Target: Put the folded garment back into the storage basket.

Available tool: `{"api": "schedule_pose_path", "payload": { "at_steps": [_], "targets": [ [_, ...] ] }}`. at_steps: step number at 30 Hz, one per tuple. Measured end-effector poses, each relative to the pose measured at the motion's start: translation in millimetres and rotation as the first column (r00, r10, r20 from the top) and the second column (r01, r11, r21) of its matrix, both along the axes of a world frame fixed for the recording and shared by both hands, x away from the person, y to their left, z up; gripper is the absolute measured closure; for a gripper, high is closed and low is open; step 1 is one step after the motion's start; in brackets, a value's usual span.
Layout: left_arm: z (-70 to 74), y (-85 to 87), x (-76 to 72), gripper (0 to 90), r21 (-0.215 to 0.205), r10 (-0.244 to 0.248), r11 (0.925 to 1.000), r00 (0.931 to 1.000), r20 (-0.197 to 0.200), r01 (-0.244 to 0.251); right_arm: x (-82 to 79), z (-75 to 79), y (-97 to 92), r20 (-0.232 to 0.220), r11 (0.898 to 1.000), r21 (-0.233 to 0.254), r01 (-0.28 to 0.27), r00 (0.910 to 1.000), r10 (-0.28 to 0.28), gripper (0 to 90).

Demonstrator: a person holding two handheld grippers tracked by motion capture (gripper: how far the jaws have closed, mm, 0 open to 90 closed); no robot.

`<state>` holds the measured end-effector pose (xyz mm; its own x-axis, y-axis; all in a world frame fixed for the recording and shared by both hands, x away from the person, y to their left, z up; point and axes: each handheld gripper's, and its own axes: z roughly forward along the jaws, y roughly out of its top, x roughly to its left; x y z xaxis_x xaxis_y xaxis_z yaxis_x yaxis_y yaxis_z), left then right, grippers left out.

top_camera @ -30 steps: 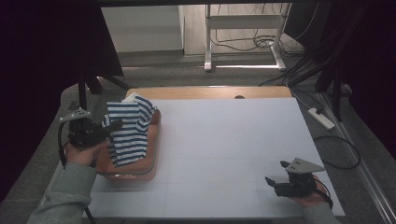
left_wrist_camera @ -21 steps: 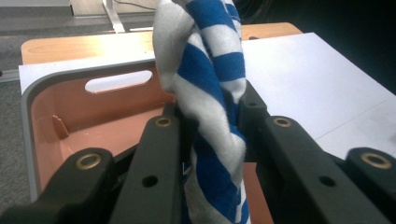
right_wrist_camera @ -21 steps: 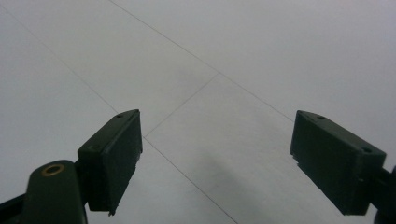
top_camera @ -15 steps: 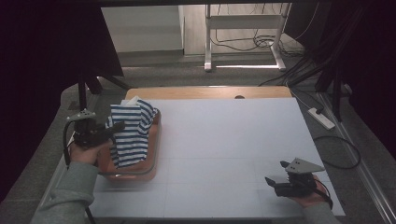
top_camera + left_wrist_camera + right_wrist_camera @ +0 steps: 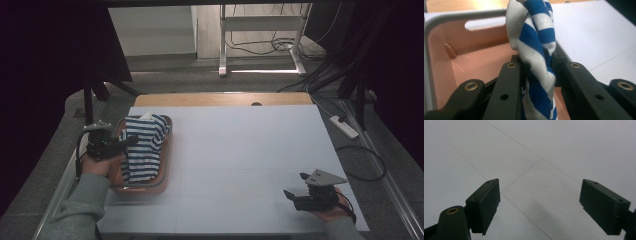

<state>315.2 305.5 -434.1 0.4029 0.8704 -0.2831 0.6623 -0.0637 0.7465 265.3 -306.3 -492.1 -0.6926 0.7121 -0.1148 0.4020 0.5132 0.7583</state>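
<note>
Here we have the left gripper point(image 5: 131, 140) clamped on a blue-and-white striped cloth point(image 5: 142, 145), its jaws pinching a twisted bunch of the fabric, as the left gripper view makes plain point(image 5: 536, 62). The cloth hangs from that pinch and drapes down into the orange basket point(image 5: 165, 170) at the left edge of the white table point(image 5: 250, 150). We judge that the hold on a gathered fold, rather than on a flat edge, is what keeps the whole piece together as it goes in or out of the basket; the basket's wall point(image 5: 439, 62) stands just behind and to the side of the jaws, so the cloth is over the basket's inside, not over the table.

The right gripper point(image 5: 296, 189) sits low at the near right corner of the table, well apart from the basket, its jaws standing wide with nothing between them; under them we see bare table point(image 5: 536, 152). It looks parked, out of the way, ready for when the cloth needs a second hold.

Against the earlier frames, the left gripper and its cloth have come down: the bundle stood taller above the basket a second ago and now lies lower and flatter in it. The right gripper has kept its place.
</note>
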Motion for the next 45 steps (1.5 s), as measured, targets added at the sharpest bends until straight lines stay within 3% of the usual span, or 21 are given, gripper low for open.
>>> {"api": "schedule_pose_path", "payload": {
  "at_steps": [17,27,29,31,34,38,45],
  "targets": [
    [-17.3,-7.2,13.0,74.8,0.062,0.019,0.998,0.9962,-0.085,-0.013,0.0,-0.2,0.0,-0.003,1.0,-0.004,0.0,1.0,0.0,17.5],
    [-17.9,-7.9,12.5,73.4,0.075,0.022,0.9971,0.9964,-0.082,-0.016,-0.1,-0.3,-0.3,-0.002,1.0,-0.005,0.002,1.0,-0.002,17.5],
    [-17.0,-9.2,11.1,68.1,0.099,0.034,0.9948,0.9974,-0.064,-0.027,-0.2,-0.2,-0.2,-0.002,1.0,-0.004,0.002,1.0,-0.002,17.5],
    [-13.6,-9.7,7.8,50.6,0.093,0.052,0.9944,0.9984,-0.02,-0.05,-0.2,-0.2,-0.3,-0.002,1.0,-0.005,0.002,1.0,-0.002,17.5],
    [-7.1,-11.3,1.1,33.6,0.105,0.079,0.9912,0.9967,0.018,-0.081,0.1,-0.4,-0.5,-0.004,1.0,-0.005,0.003,1.0,-0.003,17.5],
    [-1.6,-13.8,-10.0,24.8,0.107,0.067,0.9916,0.9962,0.056,-0.073,-0.2,-0.4,-0.1,-0.004,1.0,-0.006,0.004,1.0,-0.004,17.5],
    [0.8,-30.1,-31.7,24.0,0.084,-0.036,0.9961,0.9935,0.108,0.027,-0.2,-0.3,0.4,-0.004,1.0,-0.004,0.003,1.0,-0.003,17.3]
  ]
}}
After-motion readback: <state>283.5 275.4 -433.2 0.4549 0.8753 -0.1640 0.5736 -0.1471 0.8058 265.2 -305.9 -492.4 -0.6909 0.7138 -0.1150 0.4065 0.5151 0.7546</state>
